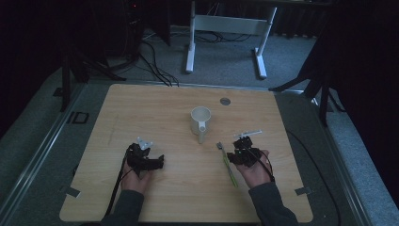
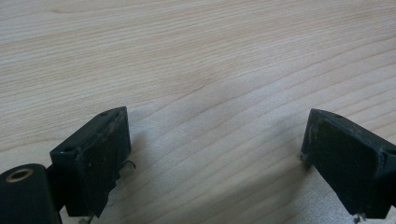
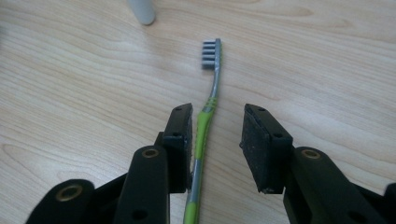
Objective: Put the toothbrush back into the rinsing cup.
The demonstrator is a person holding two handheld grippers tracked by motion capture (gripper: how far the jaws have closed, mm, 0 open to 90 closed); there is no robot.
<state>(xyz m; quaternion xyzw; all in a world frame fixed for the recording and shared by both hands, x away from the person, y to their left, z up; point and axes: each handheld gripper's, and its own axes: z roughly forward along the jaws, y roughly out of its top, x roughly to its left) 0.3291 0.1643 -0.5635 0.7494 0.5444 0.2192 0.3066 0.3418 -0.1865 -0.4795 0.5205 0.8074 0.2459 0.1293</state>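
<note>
My right gripper (image 3: 215, 140) has its jaws released astride the green toothbrush (image 3: 205, 126), which lies flat on the bench (image 1: 155, 108); my left gripper (image 2: 215, 154) gapes over bare wood. Beyond the bristles stands a white mug (image 1: 201, 123), seemingly empty.

Overhead view; two close tabletop (image 1: 179, 188) views

It looked like a lab or recording studio, kept dim. A light wooden table (image 1: 155, 108) stood on grey carpet (image 1: 226, 56), hemmed in by black tripod legs (image 1: 70, 70) and trailing cables (image 1: 155, 61). Behind it stood a white-framed desk (image 1: 226, 28), with dark curtains along the back.
</note>
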